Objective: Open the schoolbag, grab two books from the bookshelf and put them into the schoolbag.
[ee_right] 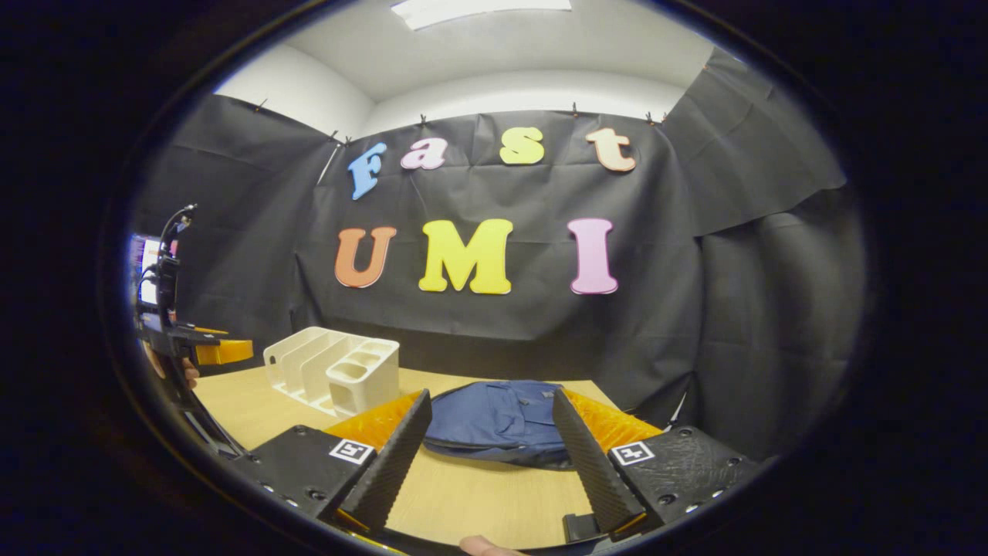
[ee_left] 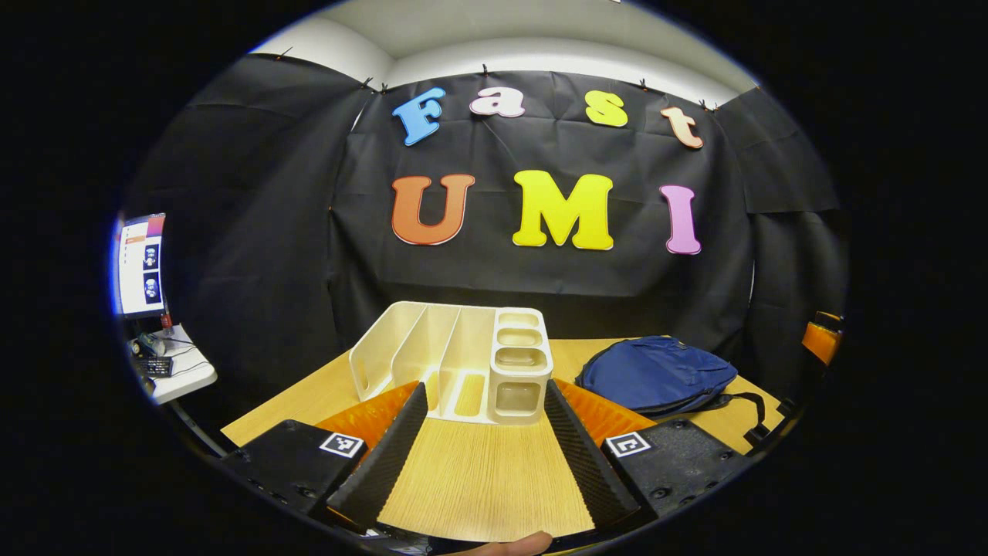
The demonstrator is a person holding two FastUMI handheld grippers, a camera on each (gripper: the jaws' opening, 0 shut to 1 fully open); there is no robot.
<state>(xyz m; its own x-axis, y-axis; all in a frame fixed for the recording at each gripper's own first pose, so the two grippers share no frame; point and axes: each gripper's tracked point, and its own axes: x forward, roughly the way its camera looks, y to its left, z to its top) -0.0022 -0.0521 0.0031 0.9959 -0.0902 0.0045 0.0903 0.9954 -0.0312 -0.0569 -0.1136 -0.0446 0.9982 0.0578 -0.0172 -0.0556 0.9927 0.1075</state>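
A white bookshelf [ee_left: 432, 347] with upright dividers and small cubbies stands on the wooden table [ee_left: 486, 479]; its slots look empty. To its right a dark blue schoolbag [ee_left: 656, 374] lies flat, and it looks closed. My left gripper [ee_left: 486, 390] is open, low over the table just in front of the shelf. In the right gripper view the schoolbag [ee_right: 494, 417] lies straight ahead between the fingers of my open right gripper [ee_right: 492, 395], a short way off. The bookshelf [ee_right: 324, 367] is to its left. The left gripper [ee_right: 208, 351] shows at the far left, held by a hand.
A side table [ee_left: 181, 371] with a monitor [ee_left: 140, 266] and cables stands left of the wooden table. Black cloth walls close in behind and to the right. The bag's strap [ee_left: 745, 401] trails toward the table's right edge. Bare tabletop [ee_right: 478, 494] lies in front of the bag.
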